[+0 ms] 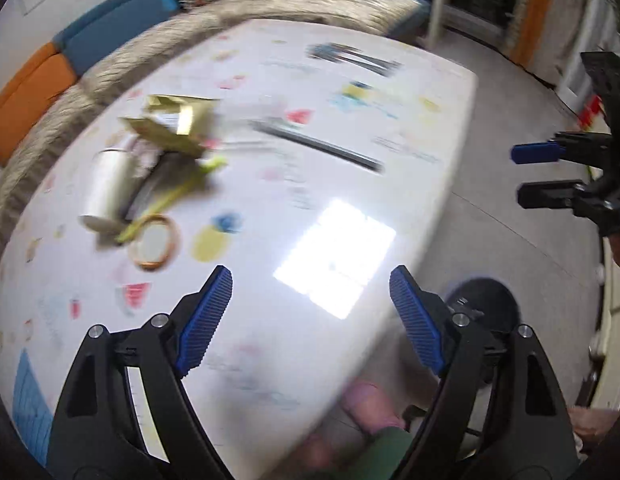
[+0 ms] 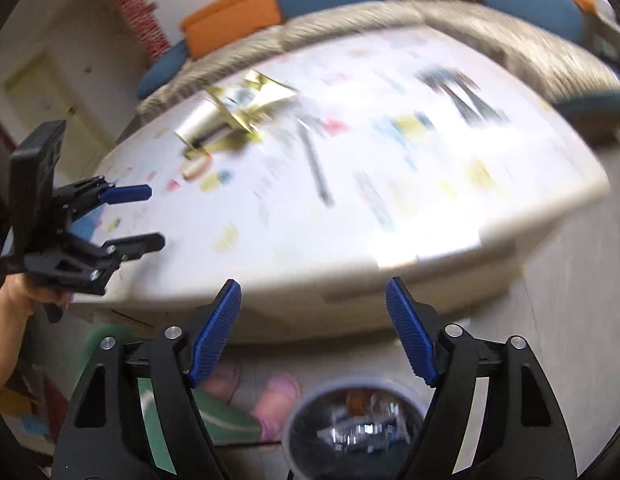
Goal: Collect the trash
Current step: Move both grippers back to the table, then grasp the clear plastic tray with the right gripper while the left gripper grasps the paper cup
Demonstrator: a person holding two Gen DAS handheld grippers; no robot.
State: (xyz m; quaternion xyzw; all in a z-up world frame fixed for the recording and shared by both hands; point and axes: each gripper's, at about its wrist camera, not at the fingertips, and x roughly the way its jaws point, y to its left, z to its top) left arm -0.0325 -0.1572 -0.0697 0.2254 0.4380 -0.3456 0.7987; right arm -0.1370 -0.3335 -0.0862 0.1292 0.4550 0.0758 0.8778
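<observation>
A crumpled gold wrapper [image 1: 177,124] [image 2: 253,100], a white paper cup [image 1: 109,188] on its side, a green strip and a brown tape ring [image 1: 153,242] lie bunched on the white printed table [image 1: 350,92]. My left gripper [image 1: 310,276] hangs open above the table's near part with nothing between its fingers. My right gripper [image 2: 314,284] is also open and empty, above the table's edge and a dark trash bin [image 2: 350,428] with shiny wrappers inside. Each gripper shows in the other's view, the right gripper [image 1: 517,175] and the left gripper [image 2: 157,216].
A dark pen [image 1: 318,146] [image 2: 318,168] and several dark sticks [image 1: 350,58] lie on the table. A grey rug and blue and orange cushions [image 2: 237,20] ring the far side. A person's pink slippers [image 2: 277,396] stand beside the bin [image 1: 486,304]. Both views are motion-blurred.
</observation>
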